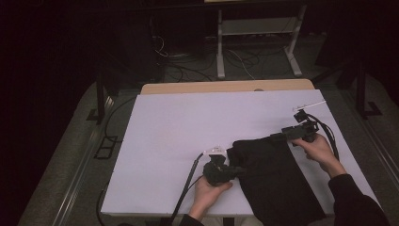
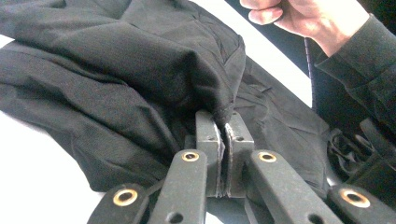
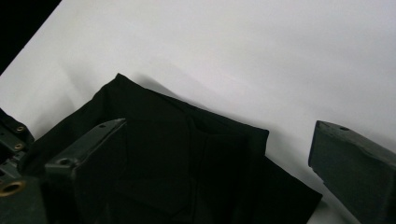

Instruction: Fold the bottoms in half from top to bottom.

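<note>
Lying folded on the near right part of the white table, the black garment runs from mid-table toward the person's edge, its far corner close to the right gripper. It looks like thin, soft woven cloth: light, limp, likely to sag and slide out of its folds when lifted, with nothing fragile about it. The left gripper has its jaws pressed together on a bunched fold at the garment's left edge, cloth puckering up between the pads. The right gripper's jaws stand spread wide, poised just above the far corner with cloth beneath them but nothing pinched. A hem or a corner with all layers together is probably the best hold, since a single layer would let the folds below drop away; two well-spaced grips should keep it flat.
</note>
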A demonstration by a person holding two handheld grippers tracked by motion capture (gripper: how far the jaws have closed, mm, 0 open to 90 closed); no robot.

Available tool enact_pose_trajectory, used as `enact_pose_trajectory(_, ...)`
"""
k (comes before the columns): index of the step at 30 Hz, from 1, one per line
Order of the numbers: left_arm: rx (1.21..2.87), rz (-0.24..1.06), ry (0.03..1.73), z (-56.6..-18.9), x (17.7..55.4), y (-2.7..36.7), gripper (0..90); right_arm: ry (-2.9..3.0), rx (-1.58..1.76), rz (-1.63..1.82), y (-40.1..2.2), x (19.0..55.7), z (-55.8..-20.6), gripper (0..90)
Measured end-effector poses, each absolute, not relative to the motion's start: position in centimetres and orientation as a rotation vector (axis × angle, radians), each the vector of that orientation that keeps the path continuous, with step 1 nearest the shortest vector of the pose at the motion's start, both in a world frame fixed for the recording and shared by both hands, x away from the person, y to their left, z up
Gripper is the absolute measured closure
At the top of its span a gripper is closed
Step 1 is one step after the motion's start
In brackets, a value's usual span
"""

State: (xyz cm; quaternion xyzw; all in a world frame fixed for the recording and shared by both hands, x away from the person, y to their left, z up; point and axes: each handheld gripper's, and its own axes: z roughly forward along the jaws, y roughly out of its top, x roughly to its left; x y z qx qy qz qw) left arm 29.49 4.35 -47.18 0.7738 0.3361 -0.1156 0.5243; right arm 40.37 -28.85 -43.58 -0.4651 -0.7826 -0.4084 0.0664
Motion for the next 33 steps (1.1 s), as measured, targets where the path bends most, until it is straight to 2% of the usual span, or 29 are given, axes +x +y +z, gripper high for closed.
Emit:
enact_pose_trajectory(10,1.852,-0.273,0.802,-47.2,29.4,4.3,86.0,-2.363,-1.398,-1.205,-28.4,40.5,-44.5,15.4)
enact_pose_trajectory(17,1.854,-0.276,0.803,-47.2,29.3,4.2,86.0,-2.381,-1.402,-1.189,-28.0,40.6,-45.1,28.4)
enact_pose_trajectory(26,1.86,-0.276,0.796,-47.2,29.2,3.9,86.0,-2.391,-1.381,-1.209,-27.0,40.3,-45.2,41.0)
enact_pose_trajectory(29,1.859,-0.279,0.799,-47.2,29.3,3.9,86.0,-2.415,-1.374,-1.198,-26.5,40.2,-45.1,46.0)
enact_pose_trajectory(33,1.86,-0.278,0.797,-47.2,29.3,3.9,86.0,-2.43,-1.366,-1.194,-26.3,40.1,-45.1,59.0)
